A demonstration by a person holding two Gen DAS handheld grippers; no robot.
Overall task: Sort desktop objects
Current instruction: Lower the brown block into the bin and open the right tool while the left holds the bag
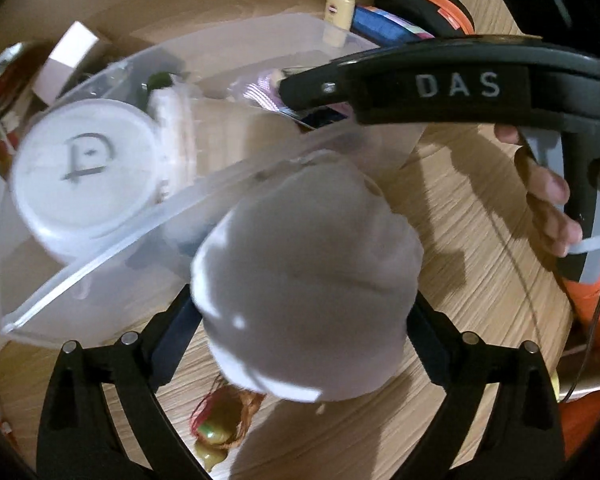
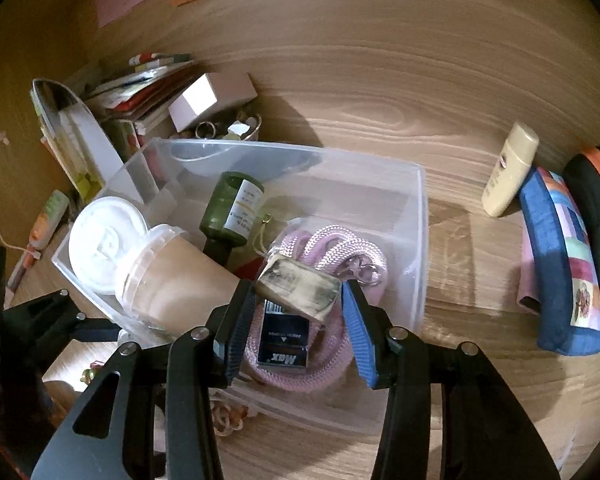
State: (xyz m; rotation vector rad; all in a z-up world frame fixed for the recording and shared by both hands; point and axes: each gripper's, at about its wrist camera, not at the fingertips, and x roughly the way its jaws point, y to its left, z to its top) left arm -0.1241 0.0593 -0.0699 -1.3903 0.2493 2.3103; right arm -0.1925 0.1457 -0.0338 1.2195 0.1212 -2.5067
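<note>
My left gripper is shut on a grey cloth bundle and holds it over the near rim of the clear plastic bin. My right gripper is shut on a worn beige block, held above the bin. The right gripper also shows in the left wrist view, reaching in over the bin from the right. Inside the bin lie a paper cup with a white lid, a green bottle, a pink rope and a dark "Max" box.
A cream lotion tube, a blue patchwork pouch and a black-and-orange case lie right of the bin. A pink box, stacked papers and small trinkets crowd the back left. A small ornament lies under the left gripper.
</note>
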